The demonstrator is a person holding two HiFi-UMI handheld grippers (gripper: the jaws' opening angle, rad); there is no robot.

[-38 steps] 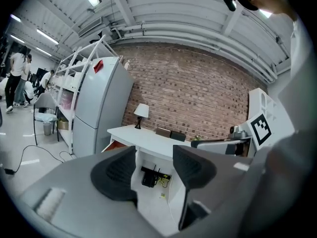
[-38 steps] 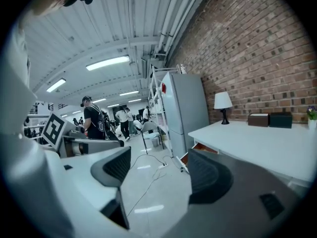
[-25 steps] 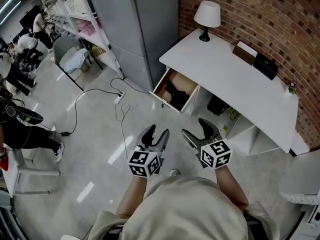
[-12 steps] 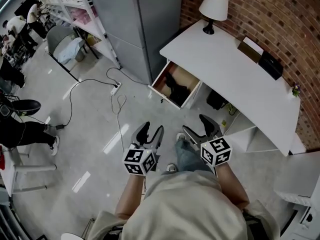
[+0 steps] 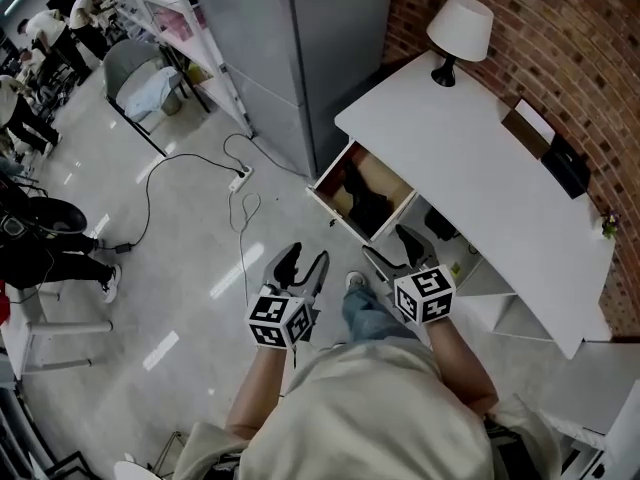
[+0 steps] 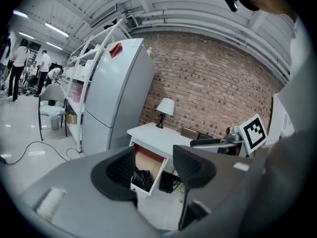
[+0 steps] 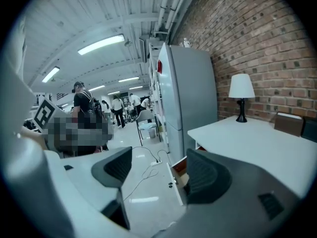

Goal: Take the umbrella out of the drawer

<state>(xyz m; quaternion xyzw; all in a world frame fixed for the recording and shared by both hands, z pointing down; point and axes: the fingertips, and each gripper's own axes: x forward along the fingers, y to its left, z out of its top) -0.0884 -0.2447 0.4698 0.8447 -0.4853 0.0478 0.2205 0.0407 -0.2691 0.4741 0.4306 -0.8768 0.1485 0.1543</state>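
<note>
One tall grey cabinet [image 5: 300, 48] stands at the far side. To its right, one white desk [image 5: 500, 183] runs along the brick wall [image 5: 560, 28]. One drawer [image 5: 337, 215] hangs open at the desk's left end, and the one umbrella [image 5: 372, 208], a dark folded bundle, lies inside it. One white-shaded lamp [image 5: 458, 28] sits on the desk's far corner. Two grippers hover nearer the person, short of the drawer. The left gripper [image 5: 303, 265] has its jaws apart and empty, and the right gripper [image 5: 387, 246] has its jaws spread wide with nothing between them. The floor [image 5: 190, 298] is glossy grey, and one power strip [image 5: 239, 179] lies on it.
</note>
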